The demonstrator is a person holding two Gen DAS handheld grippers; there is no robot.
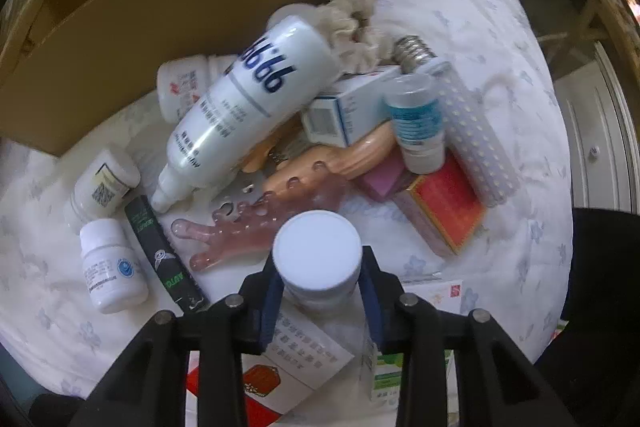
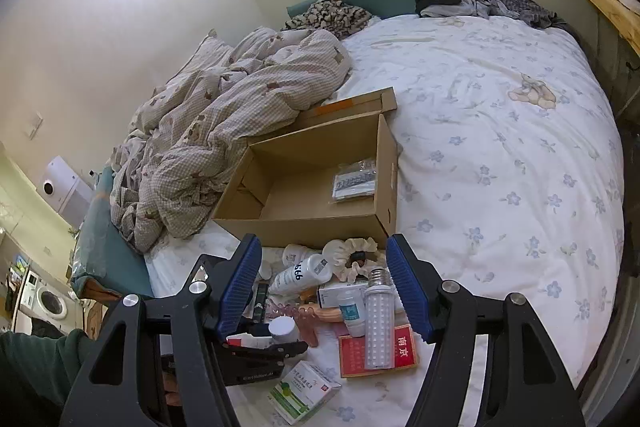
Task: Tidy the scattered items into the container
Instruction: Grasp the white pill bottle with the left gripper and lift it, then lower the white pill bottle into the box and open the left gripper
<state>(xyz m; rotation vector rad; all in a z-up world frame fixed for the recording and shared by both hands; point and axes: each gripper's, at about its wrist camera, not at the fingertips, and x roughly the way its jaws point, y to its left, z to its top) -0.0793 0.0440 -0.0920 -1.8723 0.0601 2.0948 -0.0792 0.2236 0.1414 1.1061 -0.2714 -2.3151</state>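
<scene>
1. My left gripper (image 1: 318,291) has its blue pads on either side of a small white-capped jar (image 1: 316,253); they look to be touching it just below the cap, so I judge it gripped.
2. My right gripper (image 2: 324,283) hangs wide apart, holding nothing, above the pile on the bedsheet (image 2: 500,155).
3. The jar sits at the near edge of the pile, beside a pink hand-shaped massager (image 1: 240,231).
4. The cardboard box (image 2: 380,223) lies just beyond the pile, holding one flat packet (image 2: 354,183).
5. The jar is probably light, rigid and smooth, so it could slip; gripping the body under the cap rim seems safest.
</scene>
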